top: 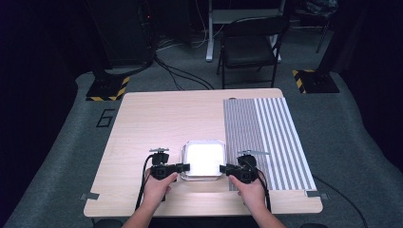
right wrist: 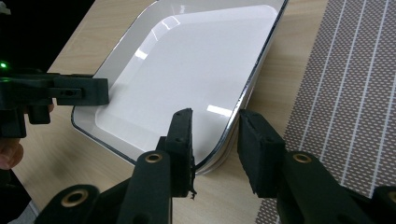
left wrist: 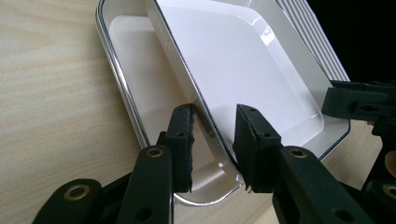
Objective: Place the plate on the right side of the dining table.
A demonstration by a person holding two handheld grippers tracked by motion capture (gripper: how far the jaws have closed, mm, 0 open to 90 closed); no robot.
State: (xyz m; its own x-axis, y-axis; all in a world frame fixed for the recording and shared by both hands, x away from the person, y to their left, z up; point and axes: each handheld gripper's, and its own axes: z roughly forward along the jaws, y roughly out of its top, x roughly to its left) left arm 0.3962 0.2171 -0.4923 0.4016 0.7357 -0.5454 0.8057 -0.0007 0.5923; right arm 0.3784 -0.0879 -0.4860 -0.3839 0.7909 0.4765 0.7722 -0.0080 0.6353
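Two white square plates with chrome-edged rims are stacked near the table's front. The upper plate (top: 205, 159) (left wrist: 243, 60) (right wrist: 187, 70) lies shifted inside the lower plate (left wrist: 133, 65), baring the lower one's left side. My left gripper (top: 186, 167) (left wrist: 212, 140) comes in from the left. Its jaws straddle the upper plate's left rim, with a gap showing at each pad. My right gripper (top: 223, 168) (right wrist: 215, 140) comes in from the right and straddles the stack's right rim, one jaw over the plate and one outside it. Its pads are also apart from the rim.
A grey striped mat (top: 271, 137) (right wrist: 345, 93) covers the table's right part, its edge just right of the plates. Bare wood (top: 157, 118) lies to the left and behind them. Beyond the table stand a folding chair (top: 249, 47) and two floor bases with hazard tape (top: 108, 89).
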